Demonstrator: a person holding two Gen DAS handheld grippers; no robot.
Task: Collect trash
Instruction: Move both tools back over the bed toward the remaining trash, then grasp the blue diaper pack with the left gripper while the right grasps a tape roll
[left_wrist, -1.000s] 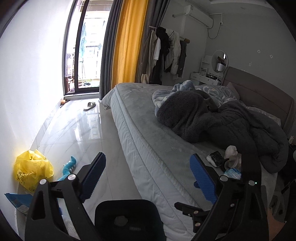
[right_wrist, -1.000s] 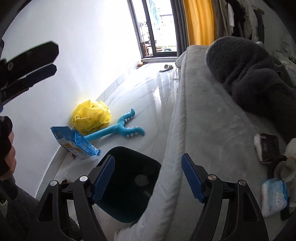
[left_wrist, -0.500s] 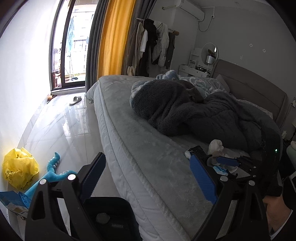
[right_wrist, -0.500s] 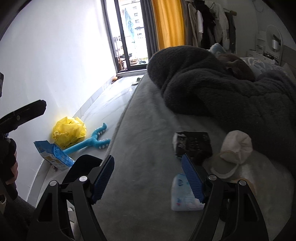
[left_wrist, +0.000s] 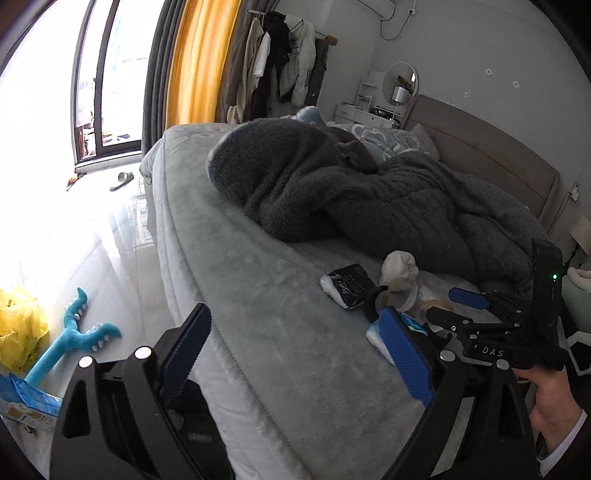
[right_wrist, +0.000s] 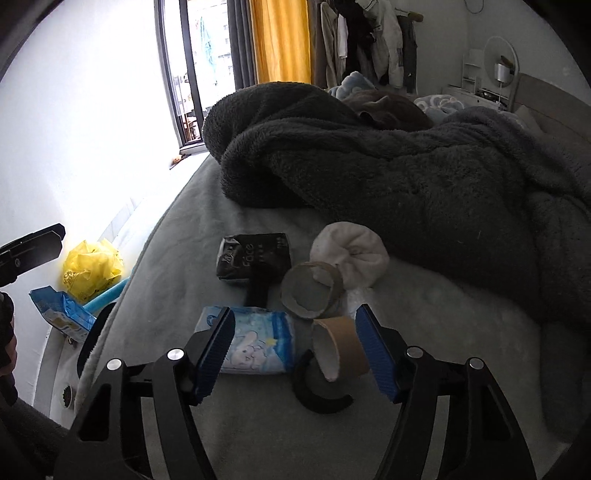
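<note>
Hovering over bed (right_wrist: 258, 435), right gripper (right_wrist: 295, 354) jaws apart; blue tissue pack (right_wrist: 255, 345) by left finger, cardboard tube (right_wrist: 341, 347) by right finger. Black pack (right_wrist: 253, 260) beyond. Left gripper (left_wrist: 295, 354) jaws apart at bed edge.

blanket (right_wrist: 424, 192) charcoal | tissue pack (right_wrist: 258, 341) blue-white | bag (right_wrist: 90, 267) yellow

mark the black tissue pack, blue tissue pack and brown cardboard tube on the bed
black tissue pack (right_wrist: 255, 260): right wrist view, middle of its printed top face.
blue tissue pack (right_wrist: 258, 341): right wrist view, centre of its wrapper.
brown cardboard tube (right_wrist: 345, 345): right wrist view, its brown side wall.
</note>
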